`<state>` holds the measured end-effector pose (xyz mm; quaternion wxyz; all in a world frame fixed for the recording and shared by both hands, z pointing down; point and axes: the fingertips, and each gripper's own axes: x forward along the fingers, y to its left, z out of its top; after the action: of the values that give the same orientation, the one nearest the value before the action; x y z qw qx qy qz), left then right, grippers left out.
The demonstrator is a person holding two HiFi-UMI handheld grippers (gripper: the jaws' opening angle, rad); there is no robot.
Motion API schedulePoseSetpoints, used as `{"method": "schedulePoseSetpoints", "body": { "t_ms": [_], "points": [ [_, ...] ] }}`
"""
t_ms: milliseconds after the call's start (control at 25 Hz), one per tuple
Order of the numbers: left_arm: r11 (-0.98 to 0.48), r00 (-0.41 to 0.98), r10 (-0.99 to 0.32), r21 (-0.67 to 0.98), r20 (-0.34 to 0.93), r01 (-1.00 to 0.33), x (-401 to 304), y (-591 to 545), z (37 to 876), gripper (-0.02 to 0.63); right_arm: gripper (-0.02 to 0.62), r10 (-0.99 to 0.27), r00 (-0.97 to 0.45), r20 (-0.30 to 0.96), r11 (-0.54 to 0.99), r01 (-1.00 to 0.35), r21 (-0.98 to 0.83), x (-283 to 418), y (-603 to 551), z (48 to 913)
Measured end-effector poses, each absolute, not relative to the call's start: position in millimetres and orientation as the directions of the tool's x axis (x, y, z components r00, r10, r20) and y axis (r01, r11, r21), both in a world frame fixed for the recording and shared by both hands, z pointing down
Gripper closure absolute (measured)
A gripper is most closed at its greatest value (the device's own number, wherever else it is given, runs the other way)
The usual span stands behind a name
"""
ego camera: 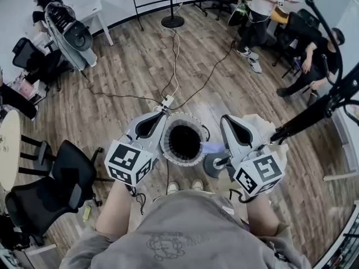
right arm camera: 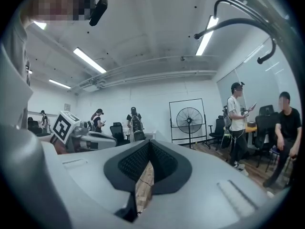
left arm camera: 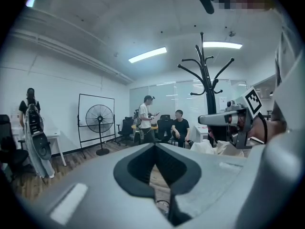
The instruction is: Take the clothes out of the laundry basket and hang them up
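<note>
Bright, even light falls from the ceiling strips [left arm camera: 147, 55], leaving only faint shadows on the wood floor [ego camera: 134, 77]. Every view bows hard toward its rim, with black corners, and whatever sits close to the lens looks soft.

The head view looks steeply down from above the person, with the fan [ego camera: 172, 22] at 12 o'clock. Each gripper view rides close behind its jaws, facing nearly level. Both share that fan [left arm camera: 99, 119], [right arm camera: 189, 120].
</note>
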<state>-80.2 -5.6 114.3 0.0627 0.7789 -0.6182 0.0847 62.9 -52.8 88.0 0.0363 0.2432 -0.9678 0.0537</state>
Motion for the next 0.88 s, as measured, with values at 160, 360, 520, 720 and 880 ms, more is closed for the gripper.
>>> {"method": "schedulePoseSetpoints", "body": {
  "t_ms": [160, 360, 520, 720, 880],
  "points": [
    [-0.179, 0.176, -0.967, -0.002, 0.186, -0.984, -95.8, 11.2, 106.3, 0.604, 0.569, -0.423, -0.901, 0.092, 0.896, -0.431, -0.103, 47.4, -47.4, 88.5],
    [-0.138, 0.139, -0.972, 0.015, 0.191, -0.99, -112.5, 22.6, 105.7, 0.604, 0.569, -0.368, -0.925, 0.092, 0.912, -0.378, -0.157, 34.5, -38.7, 87.6],
    [-0.099, 0.099, -0.974, 0.013, 0.204, -0.995, -122.1, 27.4, 106.1, 0.604, 0.569, -0.309, -0.946, 0.098, 0.935, -0.321, -0.149, 18.9, -34.6, 85.0],
    [-0.084, 0.084, -0.973, 0.01, 0.214, -0.996, -125.3, 32.8, 108.7, 0.604, 0.569, -0.279, -0.954, 0.106, 0.951, -0.29, -0.11, 9.6, -26.8, 80.4],
    [-0.072, 0.071, -0.974, 0.002, 0.217, -0.997, -128.4, 33.0, 113.1, 0.604, 0.569, -0.284, -0.952, 0.117, 0.952, -0.294, -0.081, 9.5, -25.7, 84.3]
  ]
}}
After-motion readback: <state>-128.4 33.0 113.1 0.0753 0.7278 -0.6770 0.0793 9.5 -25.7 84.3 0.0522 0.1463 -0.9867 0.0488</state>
